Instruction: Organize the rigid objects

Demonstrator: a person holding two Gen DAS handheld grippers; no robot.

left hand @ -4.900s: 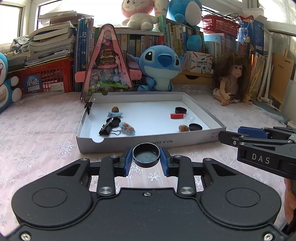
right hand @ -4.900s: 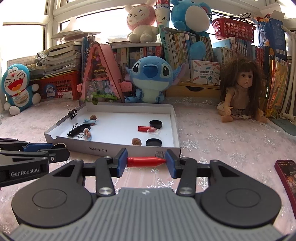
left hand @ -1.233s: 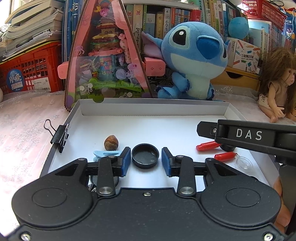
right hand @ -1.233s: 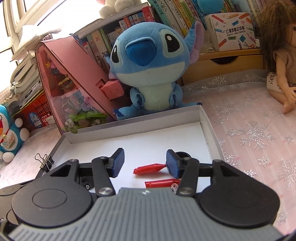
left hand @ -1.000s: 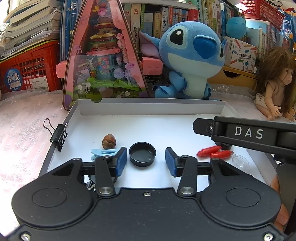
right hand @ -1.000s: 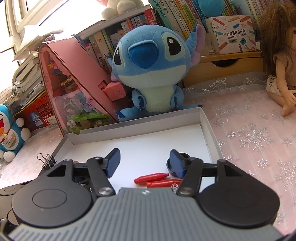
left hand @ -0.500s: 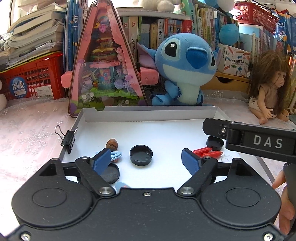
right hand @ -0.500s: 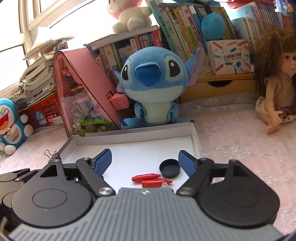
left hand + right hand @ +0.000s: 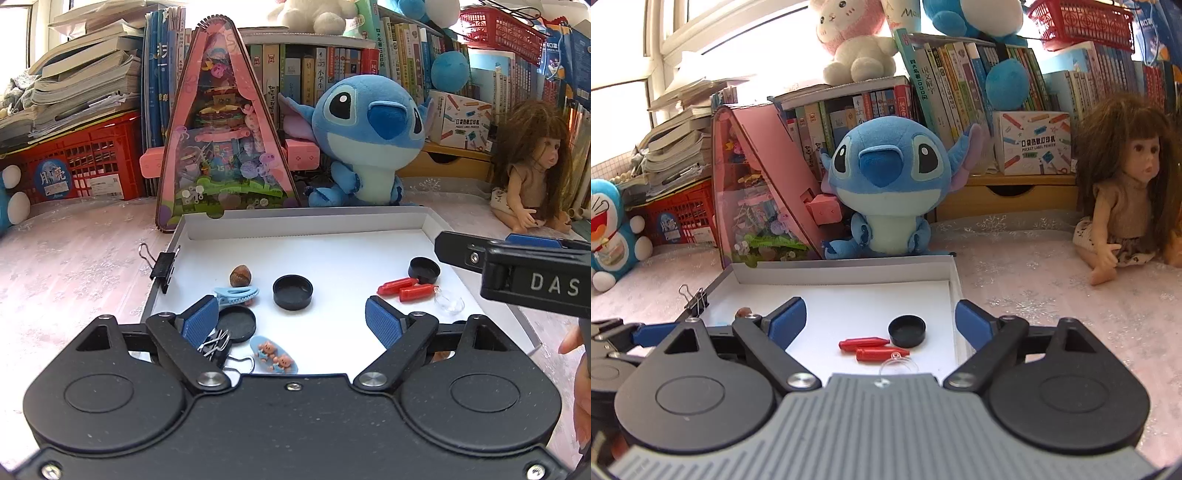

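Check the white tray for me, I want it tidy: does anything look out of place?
One black binder clip is clamped onto the white tray's left wall rather than lying inside with the other small items. Nothing looks spilled or damaged.

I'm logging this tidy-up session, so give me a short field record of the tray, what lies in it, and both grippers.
tray: white cardboard tray on a pink cloth
middle: black cap
right side: two red pieces, second black cap, clear dome
left side: nut, blue hair clip, binder clip on the wall
left gripper: opening, nothing between its jaws
right gripper: opening, nothing between its jaws
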